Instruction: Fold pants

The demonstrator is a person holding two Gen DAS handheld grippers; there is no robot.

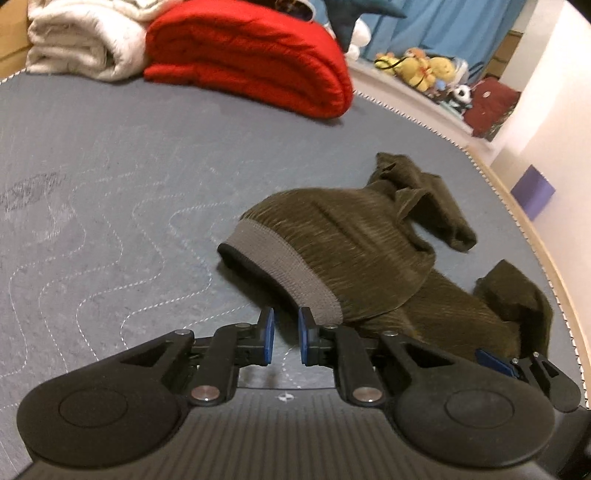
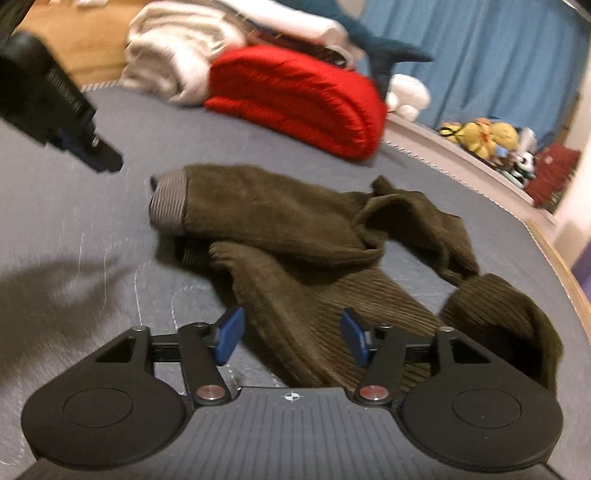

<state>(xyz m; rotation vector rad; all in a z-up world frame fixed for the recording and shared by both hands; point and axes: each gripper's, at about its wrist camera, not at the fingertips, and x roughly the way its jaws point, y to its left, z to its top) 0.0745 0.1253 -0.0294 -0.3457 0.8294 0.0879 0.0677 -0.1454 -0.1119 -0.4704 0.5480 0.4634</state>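
Olive corduroy pants [image 1: 354, 251] lie crumpled on a grey quilted mattress [image 1: 122, 177], toward its right edge. The grey ribbed waistband [image 1: 284, 258] arches up as an open loop at the left of the heap; the legs trail rightward in twisted folds, one end bunched near the mattress edge.

Left tool [image 1: 284, 338]: blue pads [image 1: 269, 336] stand a little apart with nothing between them, just below the near end of the waistband. The pictures do not show whether the right finger touches the cloth.

Right tool [image 2: 291, 338]: fingers spread wide, blue pads [image 2: 231, 334] on either side of a ribbed fold of a pant leg. The cloth lies between them unclamped. This view is motion-blurred. The left tool appears at its upper left, above the mattress and beside the waistband.

At the head of the mattress lie a folded red blanket [image 1: 251, 55] and a cream blanket [image 1: 85, 40], touching side by side. Plush toys [image 1: 428, 68] sit on a ledge before a blue curtain [image 1: 454, 26].
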